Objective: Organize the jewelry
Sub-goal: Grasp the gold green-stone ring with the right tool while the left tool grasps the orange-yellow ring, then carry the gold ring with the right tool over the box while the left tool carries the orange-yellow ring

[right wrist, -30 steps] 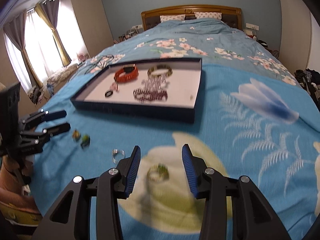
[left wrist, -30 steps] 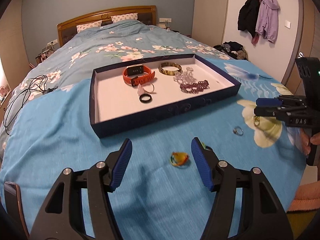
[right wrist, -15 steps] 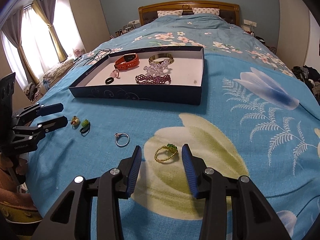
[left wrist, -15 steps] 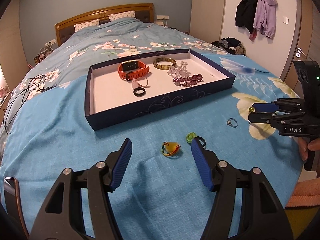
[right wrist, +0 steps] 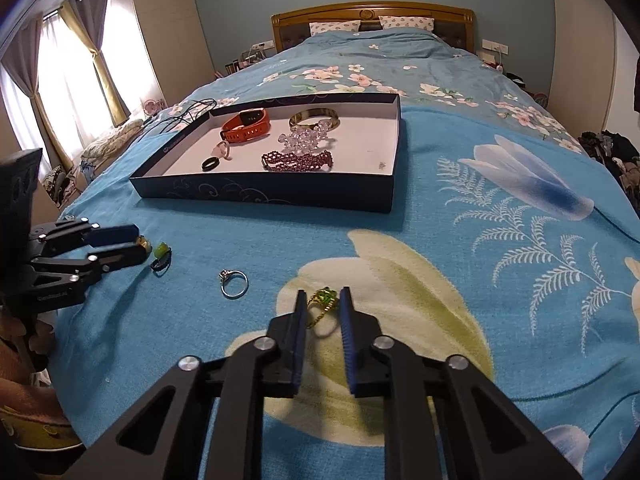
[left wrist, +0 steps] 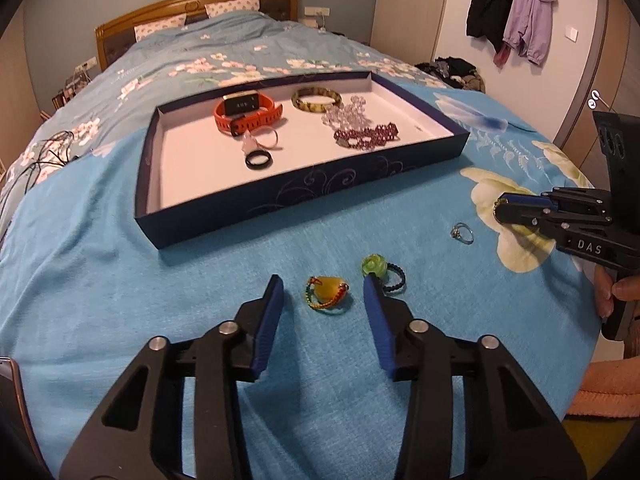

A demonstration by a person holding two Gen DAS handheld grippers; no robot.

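Observation:
A dark blue tray (left wrist: 304, 190) (right wrist: 280, 194) on the bed holds an orange watch (left wrist: 248, 114), a bangle (left wrist: 316, 100), bead bracelets (left wrist: 366, 136) and a black ring (left wrist: 259, 159). My left gripper (left wrist: 323, 292) is open around a yellow beaded ring (left wrist: 326, 294); a green-flower ring (left wrist: 380, 270) lies by its right finger. My right gripper (right wrist: 323, 300) has its jaws narrowed around a gold ring with a green stone (right wrist: 323, 304), the pads near or touching it. A silver ring (right wrist: 234, 282) (left wrist: 463, 233) lies between the grippers.
The blue floral bedspread (right wrist: 480, 240) covers the bed. Black cables (left wrist: 36, 160) lie at its left edge. Coats (left wrist: 512, 8) hang on the right wall. Curtains and a window (right wrist: 60, 76) are to the left.
My right gripper has moved forward and narrowed its jaws around the gold ring. My left gripper has moved forward so the yellow ring lies between its open fingers.

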